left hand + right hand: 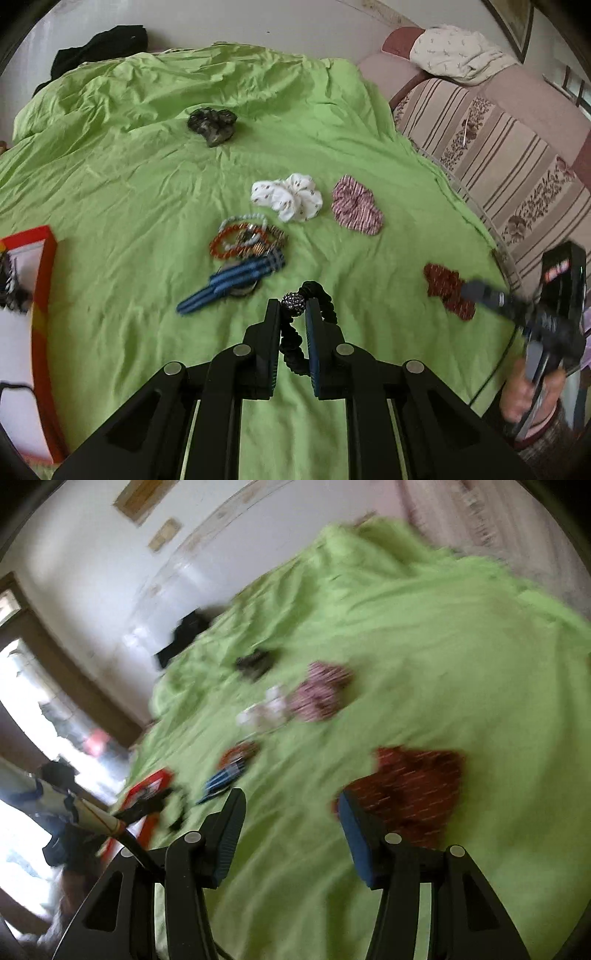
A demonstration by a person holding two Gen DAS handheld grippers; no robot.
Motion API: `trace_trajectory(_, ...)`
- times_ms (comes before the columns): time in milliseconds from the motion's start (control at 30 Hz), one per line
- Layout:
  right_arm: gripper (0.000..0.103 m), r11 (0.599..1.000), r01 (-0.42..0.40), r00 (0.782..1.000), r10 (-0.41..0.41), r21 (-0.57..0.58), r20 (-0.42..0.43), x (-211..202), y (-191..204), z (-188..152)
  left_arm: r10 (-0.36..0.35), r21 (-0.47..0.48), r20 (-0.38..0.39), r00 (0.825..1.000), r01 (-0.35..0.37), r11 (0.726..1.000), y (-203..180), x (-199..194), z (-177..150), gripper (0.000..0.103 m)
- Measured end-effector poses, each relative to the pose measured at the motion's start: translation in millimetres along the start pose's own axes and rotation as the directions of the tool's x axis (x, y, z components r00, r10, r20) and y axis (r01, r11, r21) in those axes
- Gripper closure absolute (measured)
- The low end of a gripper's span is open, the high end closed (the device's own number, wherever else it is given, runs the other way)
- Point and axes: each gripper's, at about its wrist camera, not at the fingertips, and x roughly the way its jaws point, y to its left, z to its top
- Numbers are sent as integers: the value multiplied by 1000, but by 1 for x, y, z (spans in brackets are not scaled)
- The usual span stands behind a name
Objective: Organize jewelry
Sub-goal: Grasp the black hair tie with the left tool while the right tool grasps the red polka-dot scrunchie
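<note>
My left gripper (292, 308) is shut on a black hair tie with a sparkly bead (293, 302), just above the green bedspread (129, 177). Ahead lie a pile of beaded bracelets (247, 240), a blue striped band (229, 282), a white scrunchie (288, 197), a pink striped scrunchie (356, 206) and a dark scrunchie (212, 123). My right gripper (291, 805) is open and empty, right beside a red scrunchie (410, 790), which also shows in the left wrist view (447, 290). The right wrist view is blurred.
A red-rimmed box (40, 295) sits at the left edge of the bed, also in the right wrist view (147, 786). A striped sofa (498, 147) runs along the right side. Dark clothing (99, 48) lies at the far end.
</note>
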Motion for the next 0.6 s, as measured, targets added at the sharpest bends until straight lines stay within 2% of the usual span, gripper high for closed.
trace_trajectory(100, 41, 978, 211, 977, -211, 0, 12, 3, -10, 0, -2, -2, -9, 1000, 2, 1000, 2, -3, -12, 90)
trace_trajectory(200, 40, 959, 282, 959, -282, -19, 10, 9, -9, -1, -6, -21, -6, 1000, 6, 1000, 6, -8, -19, 90)
trace_trajectory(333, 39, 915, 392, 920, -392, -98, 12, 22, -4, -3, -7, -38, 10, 1000, 7, 999, 10, -18, -26, 90)
trace_trajectory(400, 39, 905, 412, 910, -415, -103, -4, 26, -9, -6, -6, -47, 19, 1000, 6, 999, 13, -25, -28, 90)
trace_trajectory(433, 52, 906, 412, 910, -415, -101, -13, 28, -12, -6, -5, -54, 26, 1000, 7, 999, 15, -28, -29, 90)
trace_trajectory(467, 75, 907, 409, 910, -413, -99, -19, 29, -13, -6, -6, -62, 32, 999, 8, 998, 17, -32, -30, 90)
trace_trajectory(500, 81, 906, 410, 910, -414, -102, -21, 30, -12, -7, -6, -72, 39, 999, 9, 997, 21, -36, -31, 90)
trace_trajectory(600, 85, 893, 431, 901, -434, -131, 6, 28, -5, -12, -1, -104, 60, 998, 7, 995, 32, -48, -34, 90)
